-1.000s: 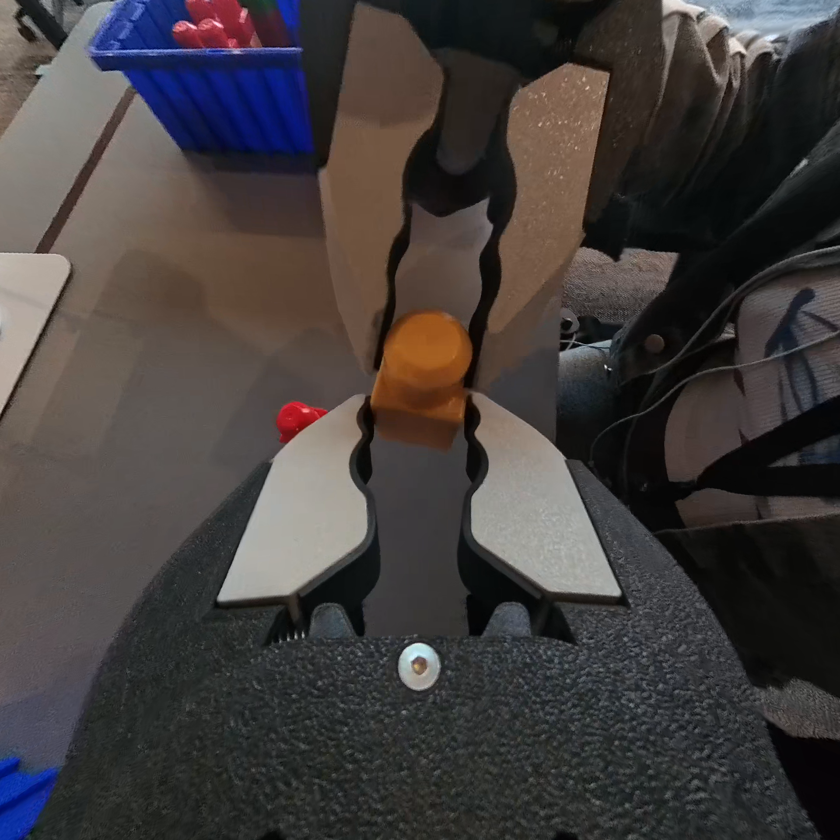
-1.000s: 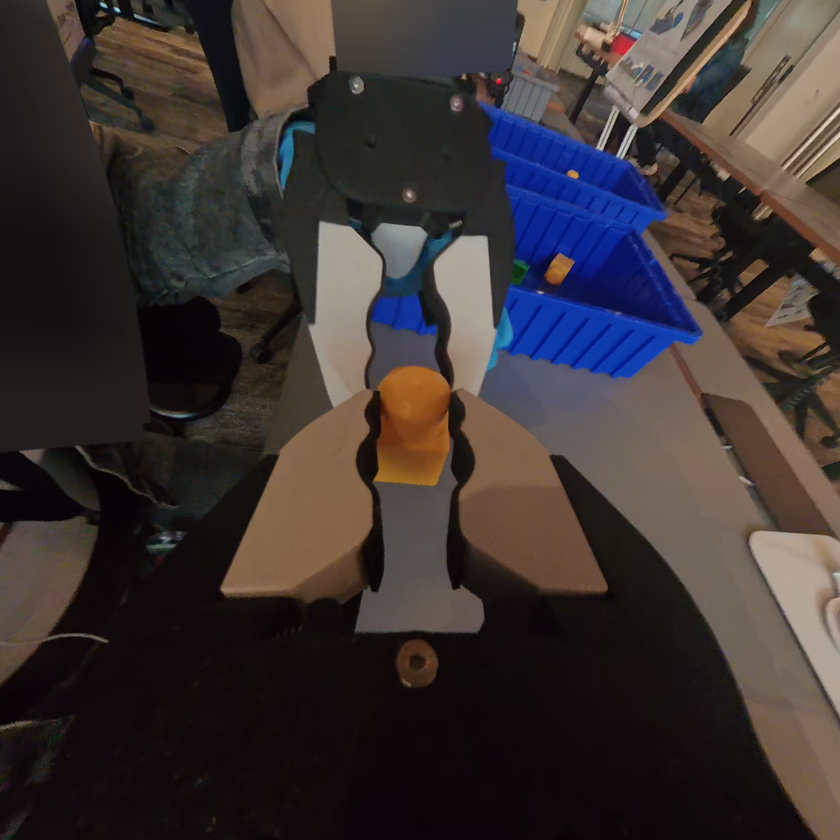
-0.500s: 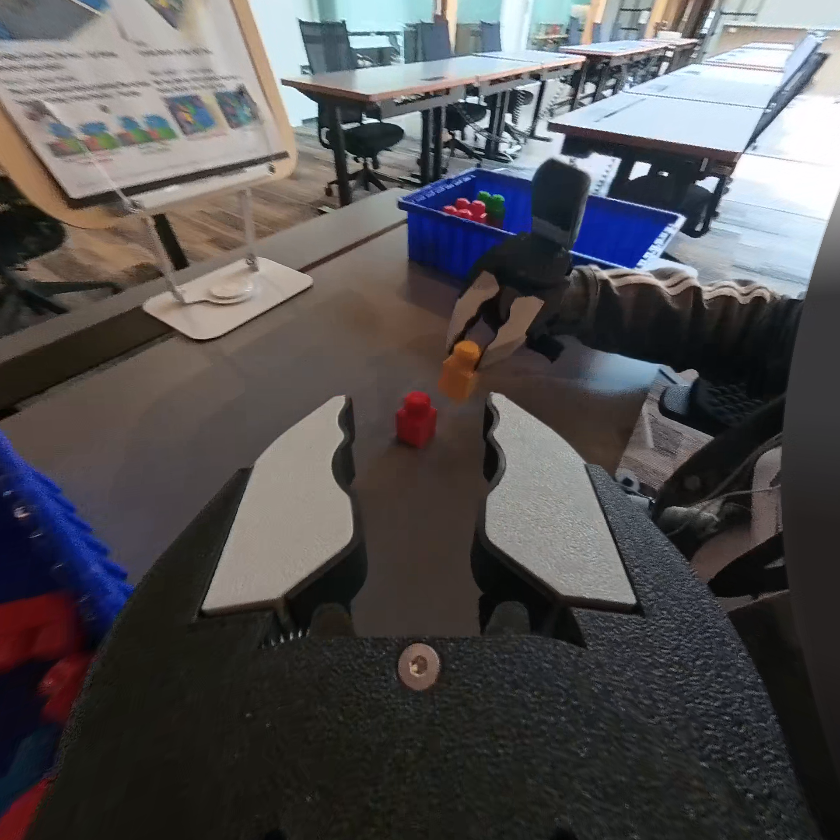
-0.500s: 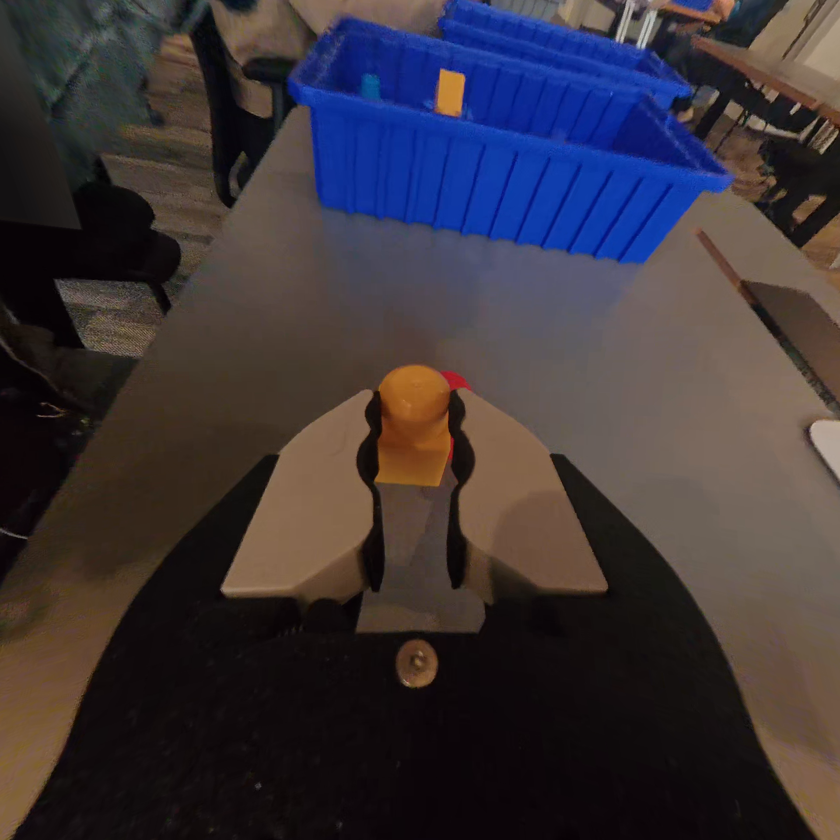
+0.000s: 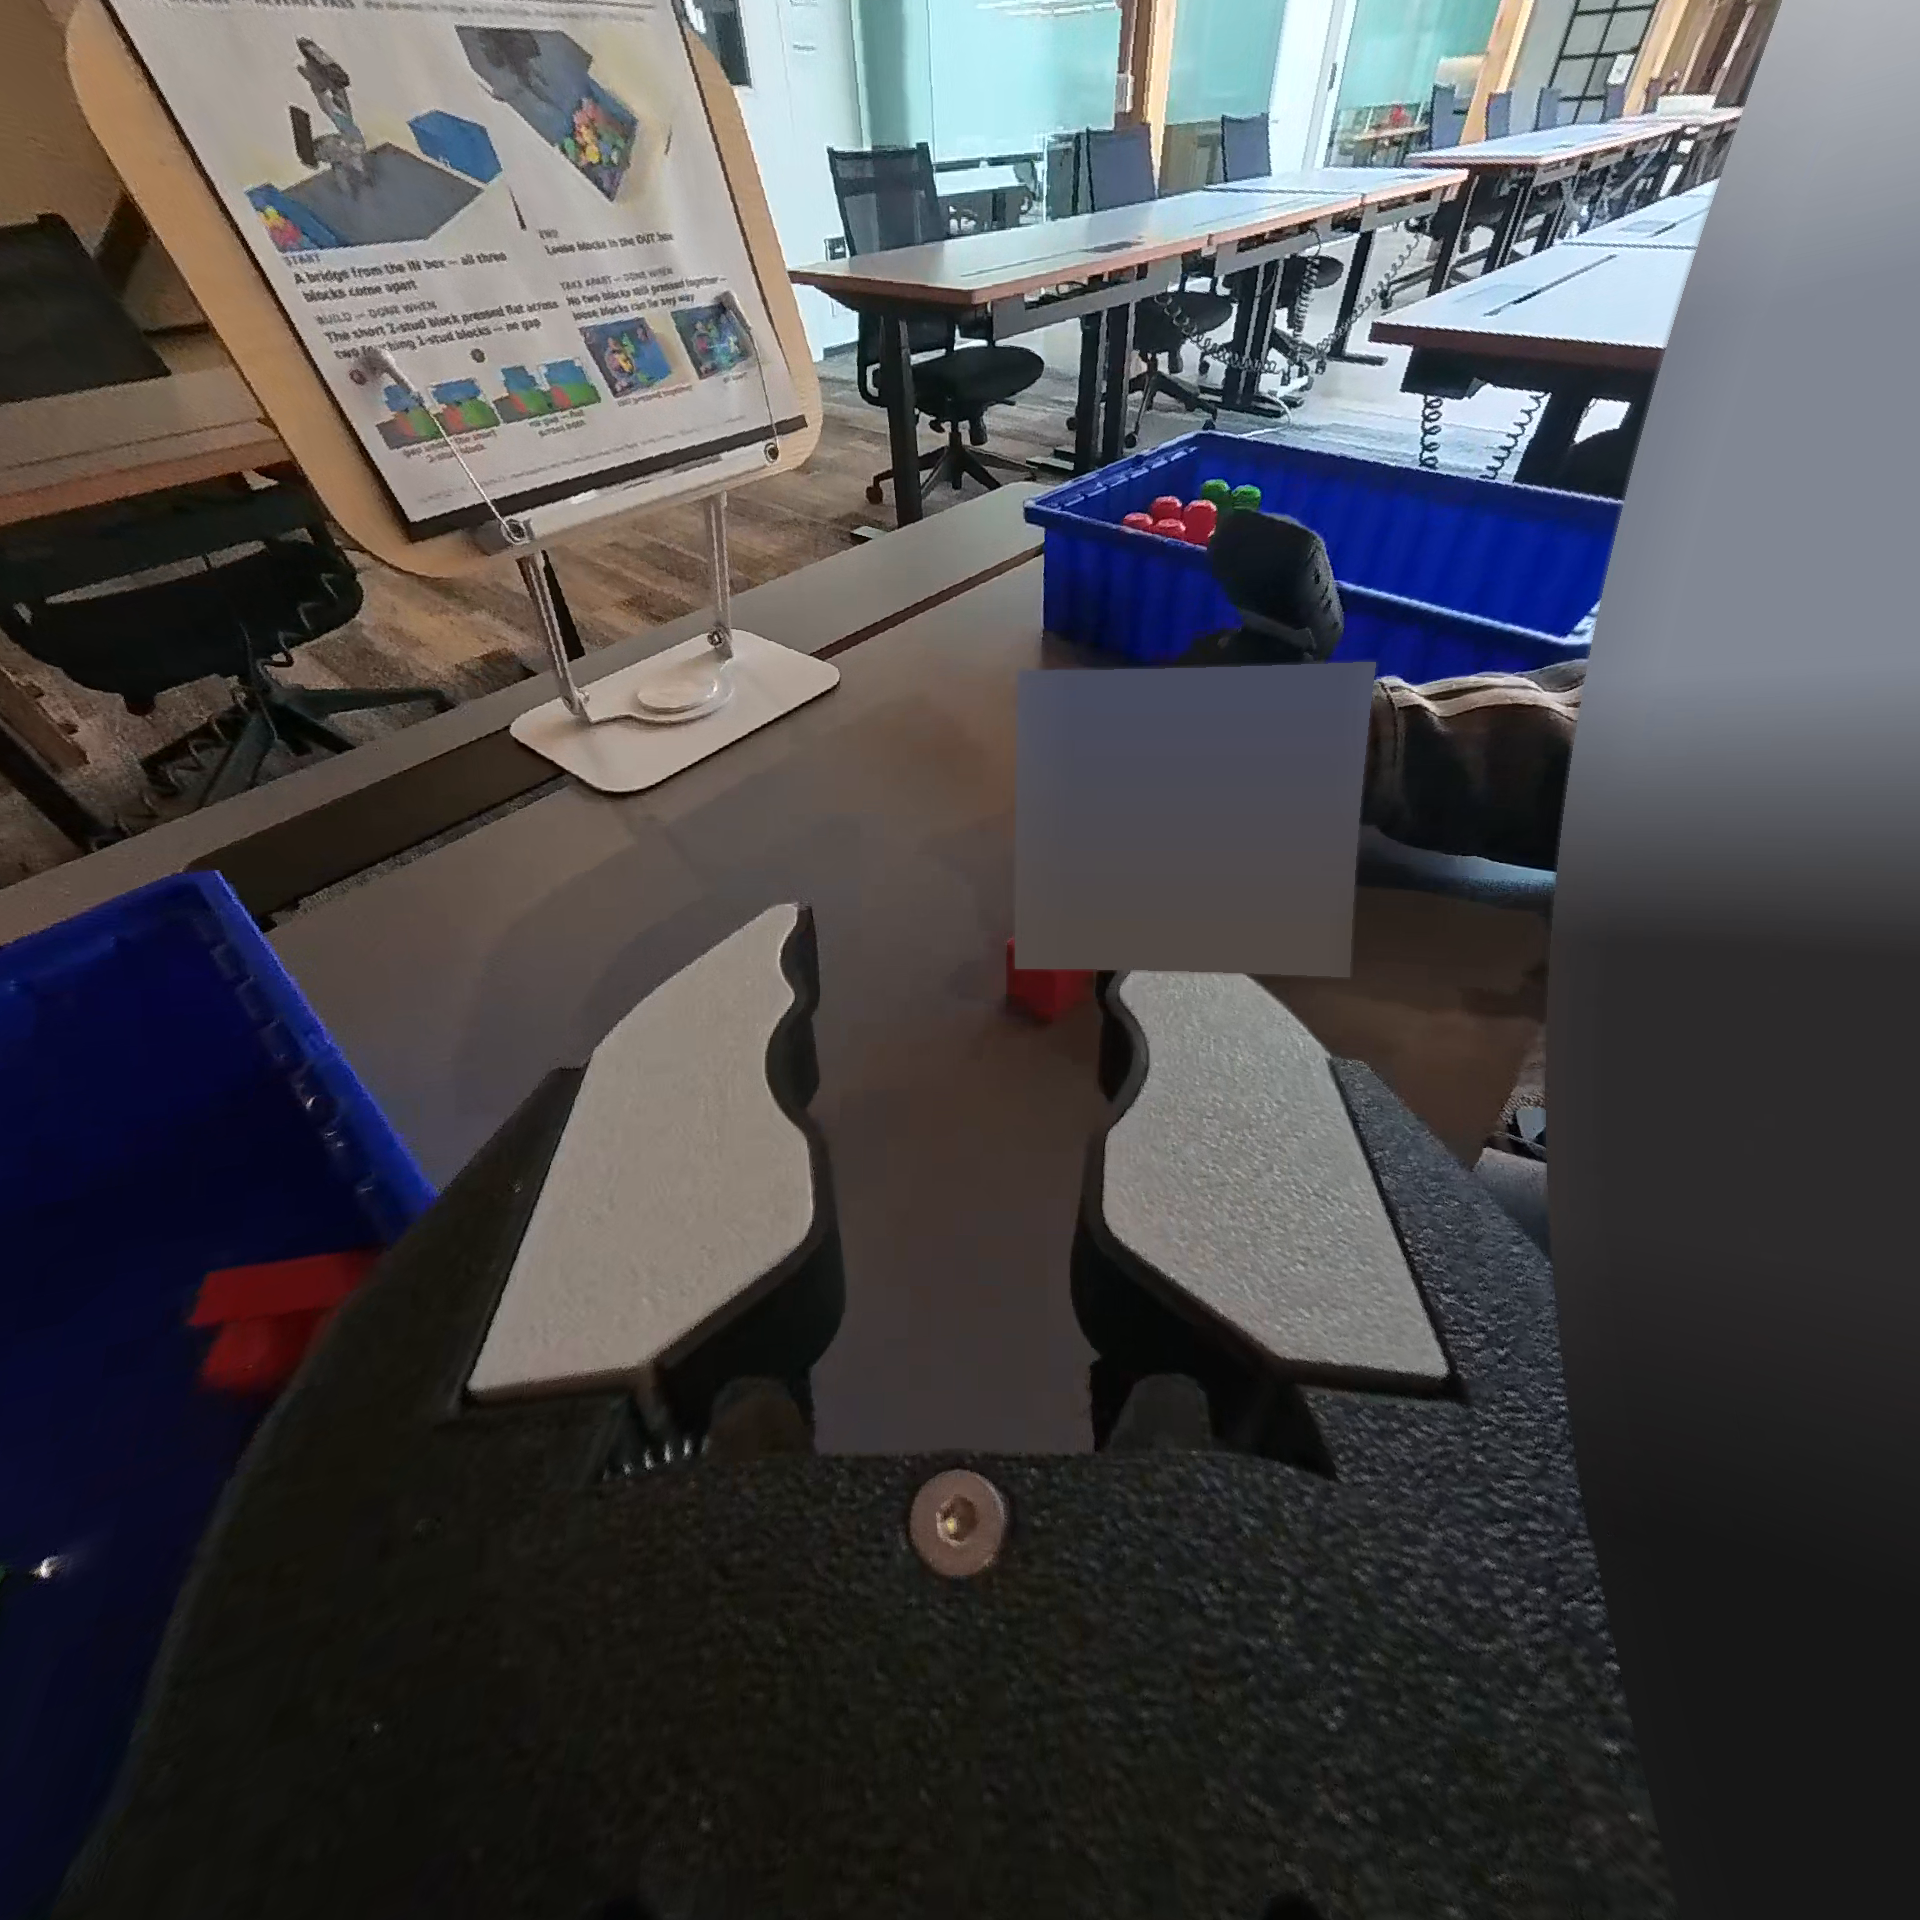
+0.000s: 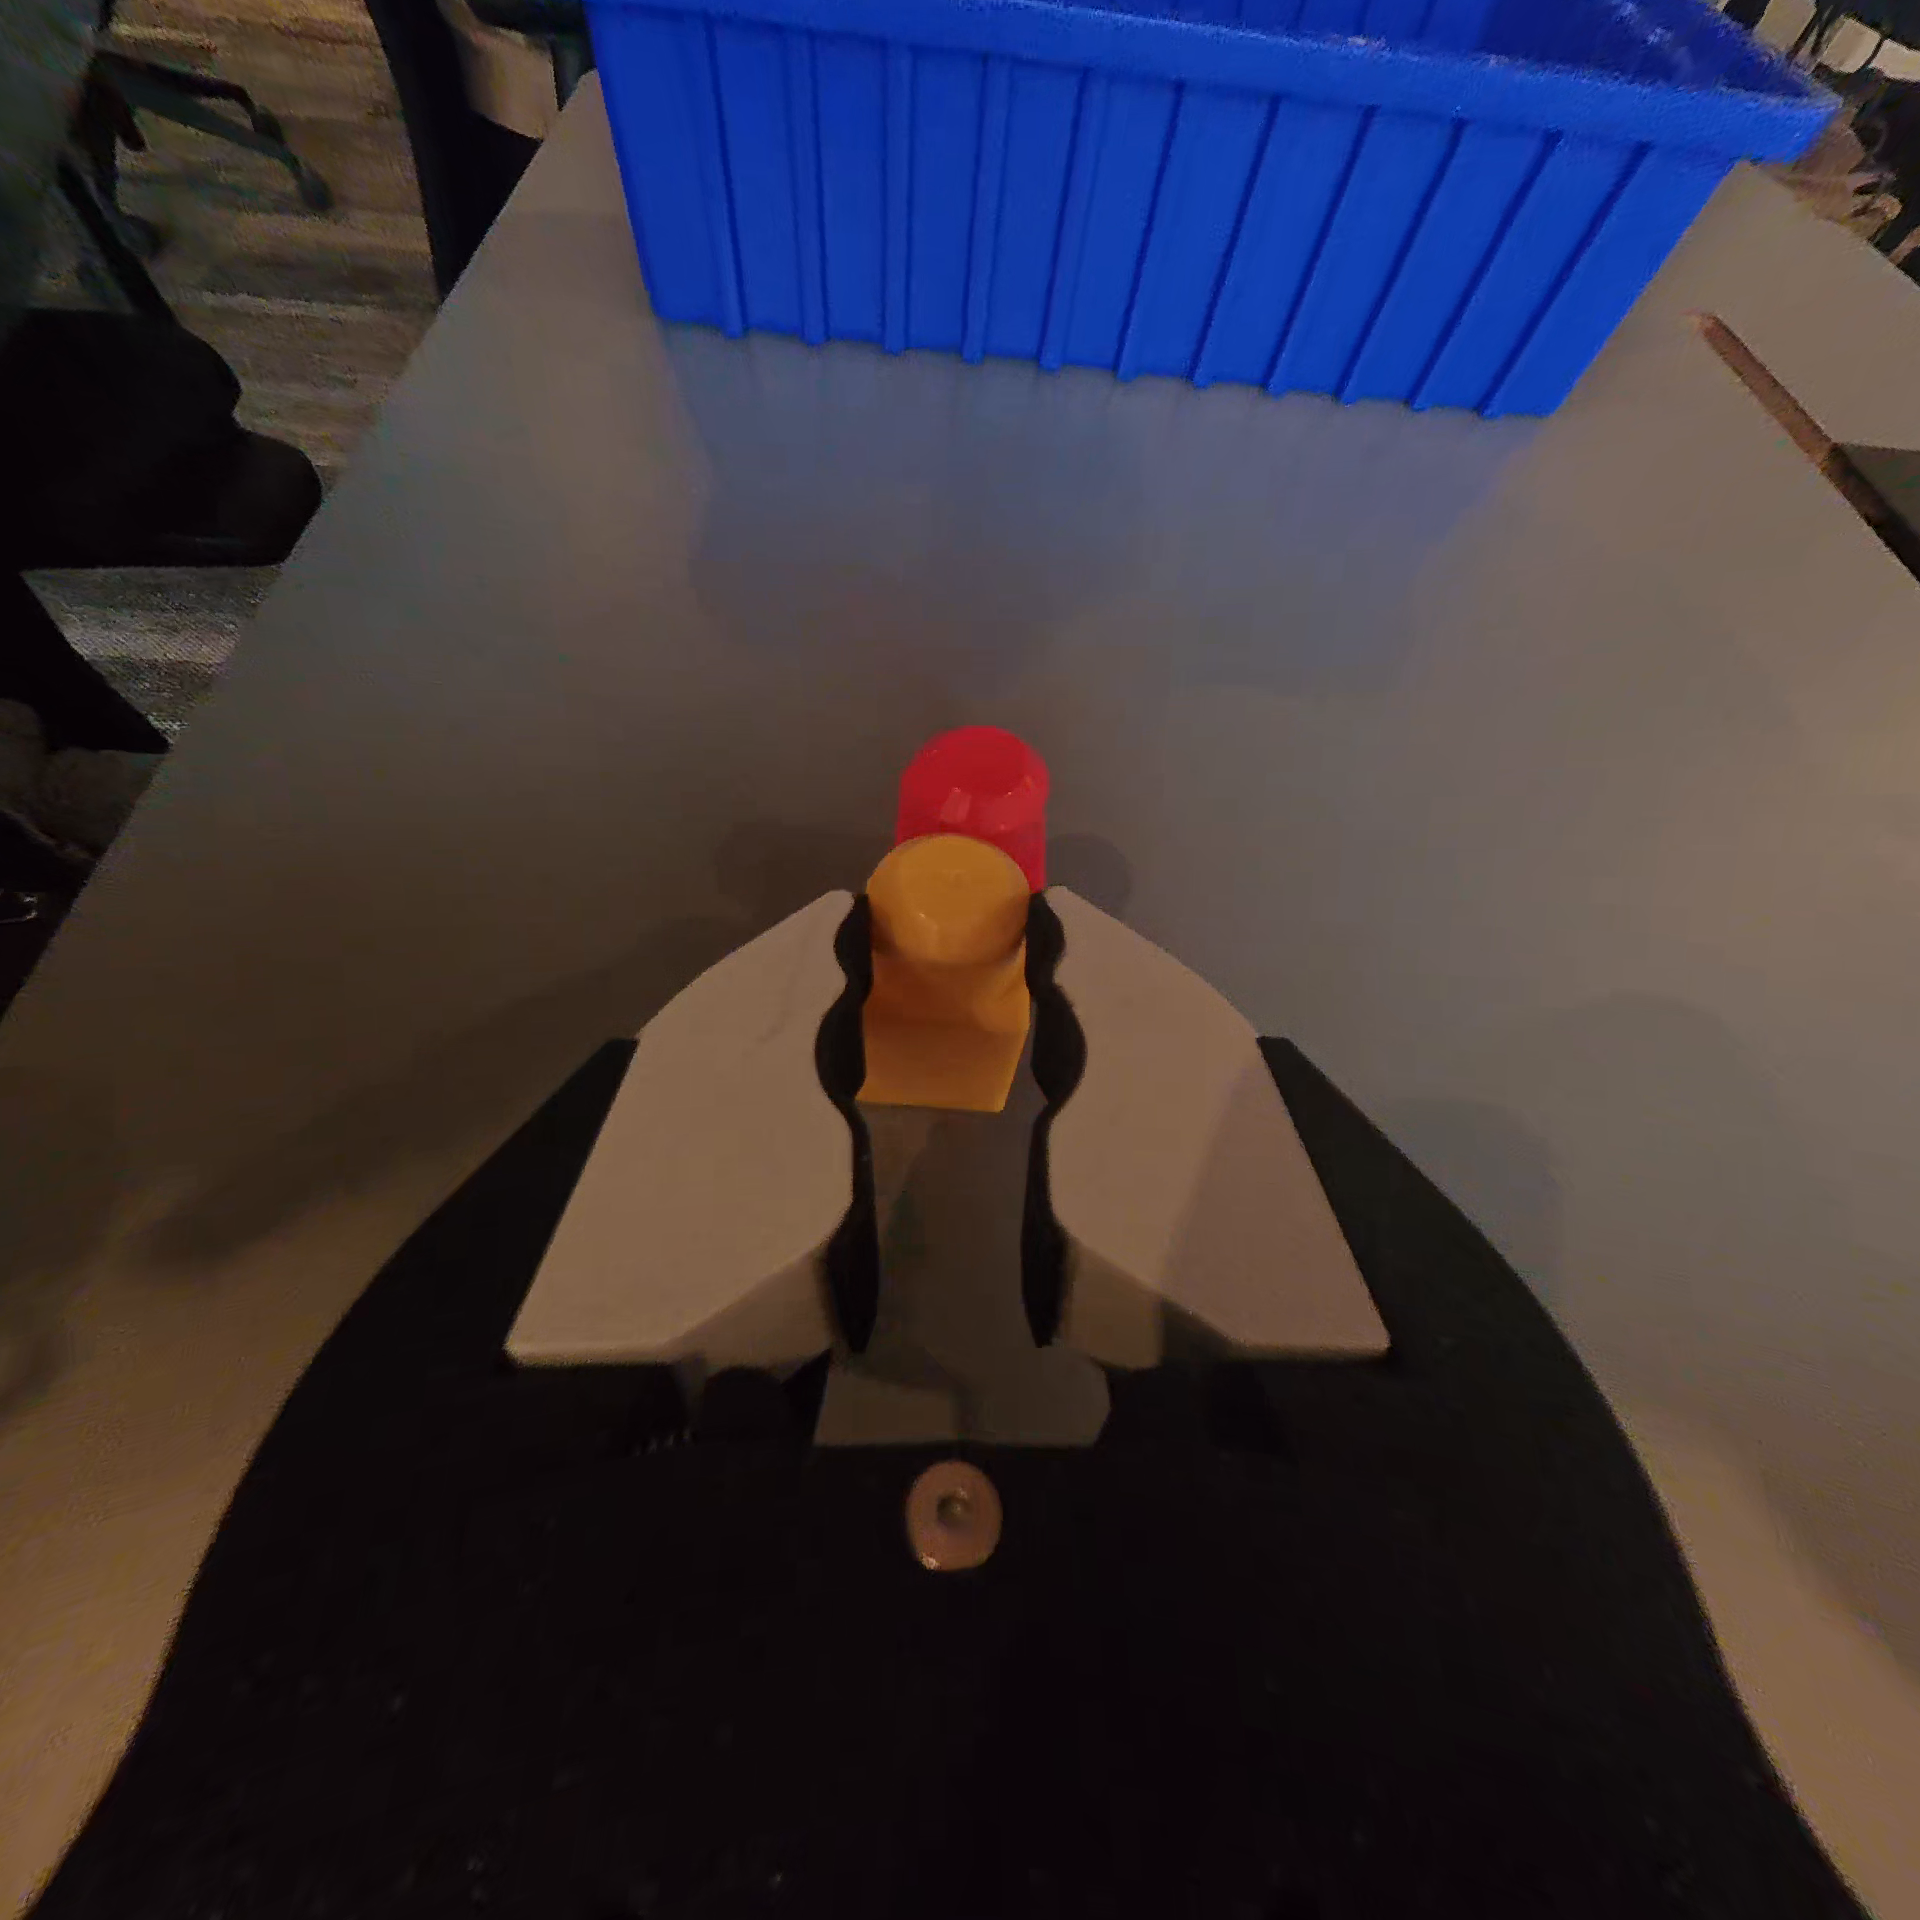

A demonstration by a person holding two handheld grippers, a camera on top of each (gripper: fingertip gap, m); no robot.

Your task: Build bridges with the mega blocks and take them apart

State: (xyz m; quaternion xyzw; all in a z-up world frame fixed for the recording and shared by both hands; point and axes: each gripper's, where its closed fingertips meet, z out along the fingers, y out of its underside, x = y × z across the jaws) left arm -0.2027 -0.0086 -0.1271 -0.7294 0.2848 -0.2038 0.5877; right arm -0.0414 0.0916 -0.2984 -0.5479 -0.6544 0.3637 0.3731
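Observation:
My right gripper [image 6: 943, 914] is shut on a one-stud orange block [image 6: 943, 977] and holds it low over the grey table, just in front of a one-stud red block [image 6: 975, 790] that stands on the table. My left gripper [image 5: 951, 987] is open and empty above the table. In the left wrist view the red block [image 5: 1044, 987] shows partly, just beyond my right fingertip [image 5: 1164, 1003]; a mosaic patch hides its top and most of the right gripper, whose black handle top [image 5: 1273, 597] shows above the patch.
A blue bin [image 6: 1174, 187] stands across the table beyond the red block. In the left wrist view a blue bin [image 5: 1382, 577] with red and green blocks is at the far right, another blue bin [image 5: 135, 1122] with a red block is at my left, and an instruction sheet on a stand [image 5: 468, 239] is at the back. Across from one pair of fingers to the other is roughly 25 centimetres.
My left gripper let go of the orange block, opened and drew back toward the left bin. My right gripper carried the orange block down to beside the red block.

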